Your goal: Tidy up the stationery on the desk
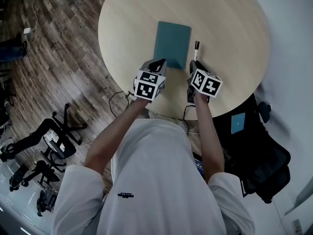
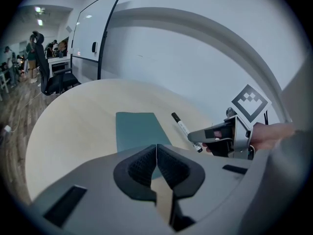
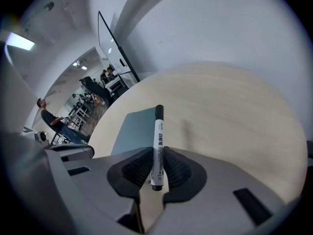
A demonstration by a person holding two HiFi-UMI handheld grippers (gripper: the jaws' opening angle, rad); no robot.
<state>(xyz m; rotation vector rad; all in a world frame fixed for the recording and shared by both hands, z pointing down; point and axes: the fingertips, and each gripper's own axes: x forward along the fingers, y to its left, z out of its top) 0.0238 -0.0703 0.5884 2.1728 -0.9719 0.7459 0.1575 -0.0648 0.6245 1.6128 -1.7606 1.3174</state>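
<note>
Right gripper (image 3: 156, 169): partly closed, clamped on white marker with black cap (image 3: 158, 141), just right of teal rectangular notebook (image 1: 172, 43) on round pale wooden table (image 1: 230, 28). Left gripper (image 2: 156, 163): closed, nothing held; notebook's near edge is hidden behind it.

A notebook (image 1: 172, 44) lies on the round table (image 1: 230, 28), toward its near edge. Just right of the notebook, a marker (image 1: 196, 50) juts from between the jaws of the right gripper (image 1: 195, 65), pointing toward the far edge. The left gripper (image 1: 157, 64) hangs over the notebook's near left corner, beside the right one.
</note>
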